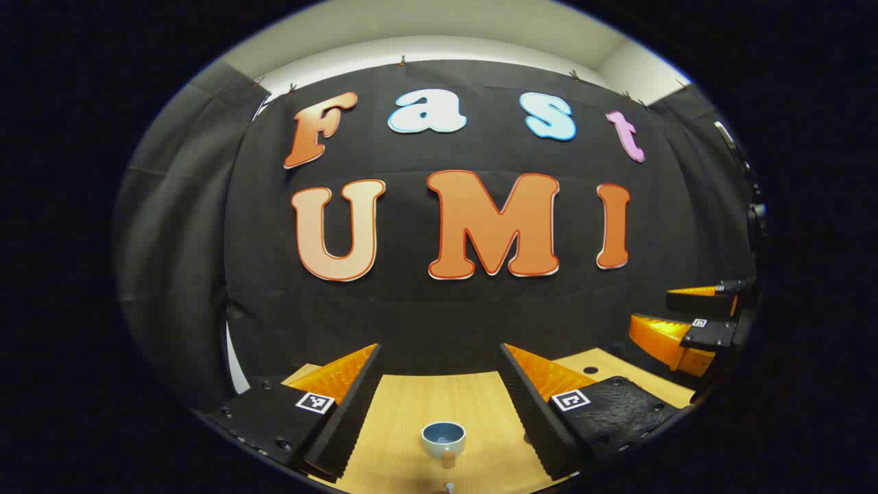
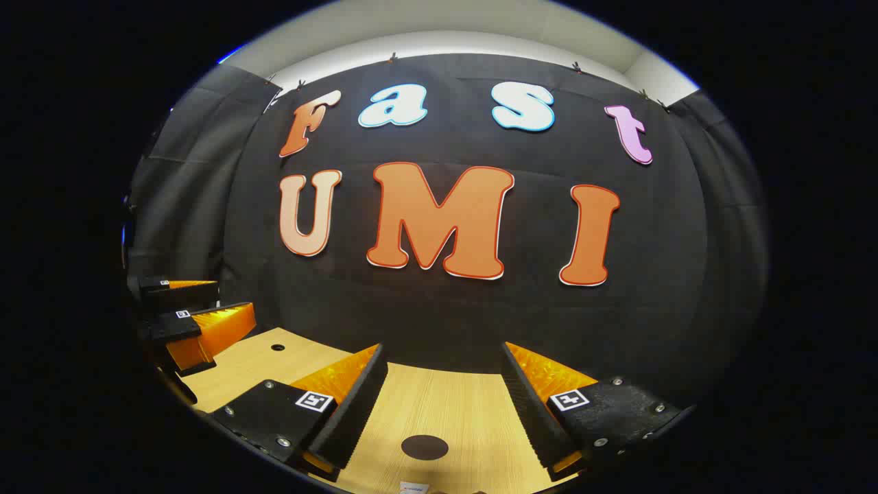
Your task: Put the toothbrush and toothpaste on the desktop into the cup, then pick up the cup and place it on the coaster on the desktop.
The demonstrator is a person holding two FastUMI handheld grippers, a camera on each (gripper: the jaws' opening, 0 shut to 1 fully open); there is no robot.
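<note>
Left gripper (image 1: 439, 405): fingers spread wide, nothing held. The cup (image 1: 444, 439) stands upright on the desktop (image 1: 411, 412), directly ahead and below, centred between the fingers. It is pale outside, blue inside, mouth up, apparently empty.

Right gripper (image 2: 442, 405): fingers also wide apart, empty. The coaster (image 2: 424, 447), a dark flat disc, lies centred below it.

The left gripper is judged nearer the cup. Small objects at each view's bottom edge are too cropped to identify.
</note>
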